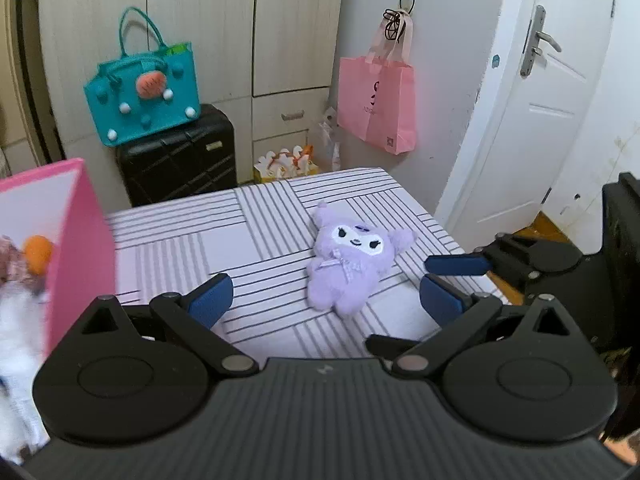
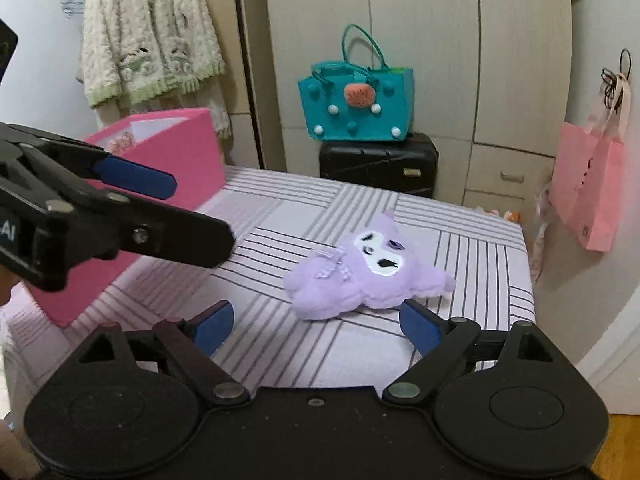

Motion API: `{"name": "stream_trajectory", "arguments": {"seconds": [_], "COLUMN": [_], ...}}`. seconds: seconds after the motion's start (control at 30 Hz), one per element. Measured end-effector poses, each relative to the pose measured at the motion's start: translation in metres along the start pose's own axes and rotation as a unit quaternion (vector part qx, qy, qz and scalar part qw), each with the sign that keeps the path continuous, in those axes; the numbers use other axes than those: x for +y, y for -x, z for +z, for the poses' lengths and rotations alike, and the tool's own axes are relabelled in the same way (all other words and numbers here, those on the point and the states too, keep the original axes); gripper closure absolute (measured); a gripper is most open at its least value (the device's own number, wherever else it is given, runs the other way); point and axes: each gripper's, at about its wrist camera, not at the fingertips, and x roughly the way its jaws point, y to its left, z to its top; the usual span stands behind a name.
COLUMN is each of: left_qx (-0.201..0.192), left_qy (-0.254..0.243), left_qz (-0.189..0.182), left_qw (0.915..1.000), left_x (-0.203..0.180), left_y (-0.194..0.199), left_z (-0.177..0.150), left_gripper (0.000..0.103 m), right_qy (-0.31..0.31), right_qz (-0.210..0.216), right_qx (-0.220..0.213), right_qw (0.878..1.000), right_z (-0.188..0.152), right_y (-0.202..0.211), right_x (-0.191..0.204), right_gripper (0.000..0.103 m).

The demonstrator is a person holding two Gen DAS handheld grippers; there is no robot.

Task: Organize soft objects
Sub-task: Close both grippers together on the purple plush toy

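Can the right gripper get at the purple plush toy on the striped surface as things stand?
Probably yes: the right gripper is open, the purple plush toy lies just ahead with nothing between; the left gripper hovers off to the side.

The purple plush toy (image 1: 348,264) is fuzzy cloth. It lies on a smooth striped fabric sheet (image 1: 256,240). The pink box (image 2: 188,152) looks matt

Left wrist view is looking down across the striped table (image 1: 256,236) from its near left side; right wrist view is facing it from the right. Both are sitting close, sharing the purple plush (image 1: 348,264) (image 2: 360,272) and pink box (image 1: 76,240) (image 2: 176,152).
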Motion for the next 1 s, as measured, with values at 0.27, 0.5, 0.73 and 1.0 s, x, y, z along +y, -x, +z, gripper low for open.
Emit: {"name": "stream_trajectory", "arguments": {"seconds": [0.27,0.5,0.73,1.0], "left_qx": [0.027,0.044,0.047,0.059], "left_qy": [0.035,0.069,0.078,0.093], "left_qz": [-0.003,-0.009,-0.021,-0.044], "left_qw": [0.999,0.9966,0.9957,0.9929], "left_x": [0.008,0.014,0.012,0.015], "left_y": [-0.055,-0.085,-0.091,-0.104], "left_z": [0.001,0.001,-0.001,0.001], "left_gripper": [0.005,0.007,0.011,0.043], "right_qy": [0.005,0.087,0.17,0.099], "right_qz": [-0.001,-0.006,-0.021,0.04], "right_qx": [0.046,0.049,0.045,0.05], "right_qw": [0.999,0.995,0.984,0.993], "right_z": [0.003,0.009,0.014,0.011], "right_y": [-0.032,-0.044,-0.044,-0.04], "right_x": [-0.013,-0.013,-0.023,-0.021], "right_gripper": [0.01,0.01,0.01,0.01]}}
